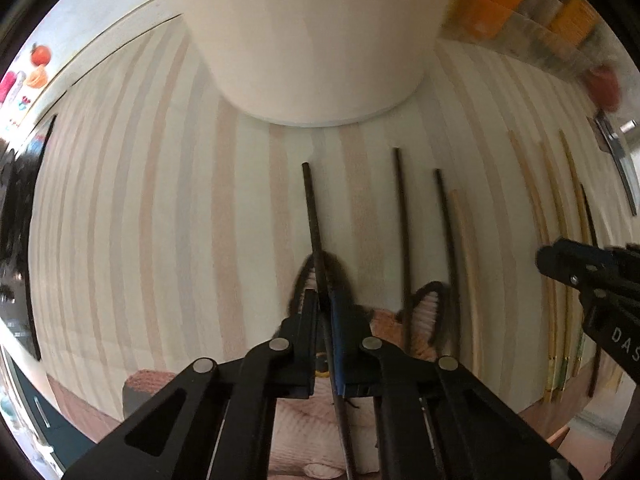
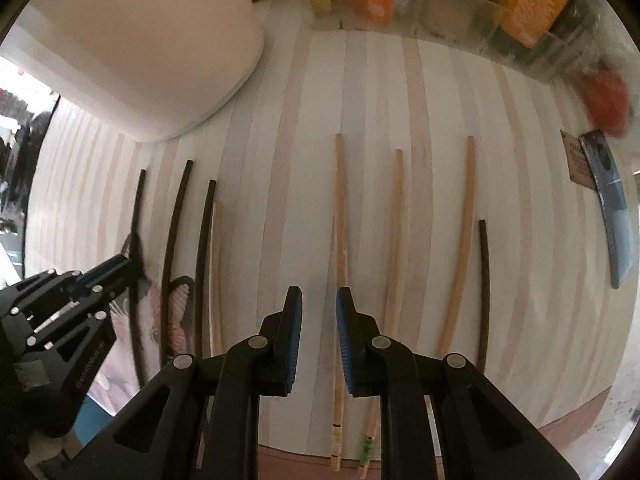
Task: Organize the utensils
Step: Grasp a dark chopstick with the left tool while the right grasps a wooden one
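The left tool [image 1: 325, 304] has its two fingers pressed together on a dark chopstick [image 1: 313, 216], which runs from between the blue pads up the striped surface [image 1: 160, 200] toward a big white pot [image 1: 312, 40]. In the right wrist view this same tool [image 2: 120, 268] reaches in from the left edge, clamped on that outermost dark stick. The right tool [image 2: 319, 308] points down over the surface with its fingers a narrow gap apart; a pale wooden chopstick [image 2: 340, 208] lies in that gap, and the pads do not appear to press on it, though contact cannot be judged for sure. Beside the held dark stick lie two more dark chopsticks [image 1: 402, 220], roughly side by side, with another pale stick [image 2: 217, 272] just beside the innermost dark one. To the right of the right tool lie two further pale sticks [image 2: 396, 232], then one short dark stick [image 2: 483, 280] apart from the rest. The lower ends of the left group of dark sticks rest over a picture of a fox [image 1: 424, 320] on a mat or cloth at the near edge of the surface. Along the far edge stands a clear tray [image 2: 440, 12] holding orange and yellow packets, and a phone-like blue-grey object [image 2: 612, 208] lies at the right side.
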Demonstrator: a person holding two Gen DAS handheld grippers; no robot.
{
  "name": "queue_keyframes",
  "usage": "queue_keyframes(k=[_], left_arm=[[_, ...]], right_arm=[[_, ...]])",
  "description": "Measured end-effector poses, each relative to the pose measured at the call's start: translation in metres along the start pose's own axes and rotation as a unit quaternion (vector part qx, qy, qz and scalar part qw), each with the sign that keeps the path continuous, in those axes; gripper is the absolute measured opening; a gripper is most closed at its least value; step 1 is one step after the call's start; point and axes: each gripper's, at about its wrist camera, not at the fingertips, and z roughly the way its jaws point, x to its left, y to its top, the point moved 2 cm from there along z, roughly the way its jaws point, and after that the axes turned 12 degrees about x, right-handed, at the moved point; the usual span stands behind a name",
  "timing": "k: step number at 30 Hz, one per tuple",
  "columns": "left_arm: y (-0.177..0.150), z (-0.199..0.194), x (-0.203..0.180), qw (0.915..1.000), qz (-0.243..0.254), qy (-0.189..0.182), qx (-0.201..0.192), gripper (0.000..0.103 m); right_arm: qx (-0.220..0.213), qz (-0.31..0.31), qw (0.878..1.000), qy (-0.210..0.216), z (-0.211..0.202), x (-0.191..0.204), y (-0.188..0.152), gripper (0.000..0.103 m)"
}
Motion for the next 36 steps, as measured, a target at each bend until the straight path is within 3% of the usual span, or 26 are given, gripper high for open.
queue_keyframes(k=[5, 8, 12, 18, 25, 30, 36], left_arm=[[-0.002, 0.003, 0.038, 0.9979, -0.062, -0.018, 0.007, 0.004], [-0.004, 0.003, 0.059, 0.9954, -0.090, -0.031, 0.015, 0.004], [-0.008, 0.002, 0.082, 0.9921, -0.113, -0.050, 0.024, 0.004], [-0.011, 0.001, 0.096, 0.9918, -0.113, -0.055, 0.023, 0.004], [0.001, 0.008, 0.067, 0.9951, -0.080, -0.057, 0.016, 0.004], [0.012, 0.007, 0.049, 0.9967, -0.054, -0.060, 0.010, 0.004], [0.016, 0.011, 0.045, 0.9961, -0.042, -0.073, 0.024, 0.007]], right_arm=[[0.003, 0.003, 1.000, -0.004, 0.007, 0.020, -0.004, 0.002], [0.035, 0.018, 0.999, 0.037, 0.021, 0.020, -0.009, 0.001], [0.034, 0.016, 0.997, 0.060, 0.017, 0.025, -0.014, 0.000], [0.000, 0.044, 0.997, 0.069, -0.004, 0.011, -0.003, 0.006], [0.030, 0.032, 0.998, 0.036, 0.014, 0.009, 0.016, 0.008], [0.020, 0.017, 1.000, -0.004, 0.017, 0.031, 0.017, 0.007], [0.045, -0.001, 0.999, -0.024, 0.028, 0.047, 0.007, 0.007]])
